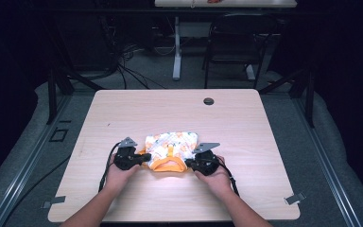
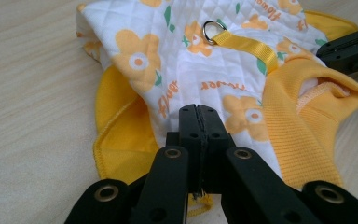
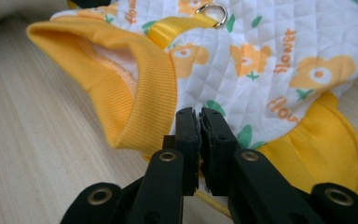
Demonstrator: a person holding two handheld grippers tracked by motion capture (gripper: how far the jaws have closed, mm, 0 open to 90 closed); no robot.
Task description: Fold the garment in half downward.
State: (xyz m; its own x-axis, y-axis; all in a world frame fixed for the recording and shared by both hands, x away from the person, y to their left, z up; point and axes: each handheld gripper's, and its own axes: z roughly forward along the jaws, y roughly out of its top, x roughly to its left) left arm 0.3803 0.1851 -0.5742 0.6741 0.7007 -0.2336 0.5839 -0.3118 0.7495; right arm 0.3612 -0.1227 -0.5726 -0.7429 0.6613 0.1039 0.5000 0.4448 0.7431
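A small white quilted garment [image 1: 171,146] with orange flowers and yellow ribbed trim lies flat on the wooden table [image 1: 123,109]. A yellow strap with a metal ring [image 2: 213,31] [image 3: 213,13] runs down its back. My left gripper [image 1: 144,160] [image 2: 199,109] sits at the garment's [image 2: 191,60] near left edge. Its jaws are pressed together, with a bit of yellow hem showing at their base. My right gripper [image 1: 189,163] [image 3: 199,112] rests at the near right edge of the garment [image 3: 270,60]. Its jaws stand a narrow slit apart, over the white fabric beside the ribbed collar.
A round cable hole [image 1: 208,101] sits near the table's far edge. Beyond the table stand a dark chair [image 1: 236,42] and the white leg [image 1: 177,47] of another table, with cables on the floor. Bare tabletop lies on all sides of the garment.
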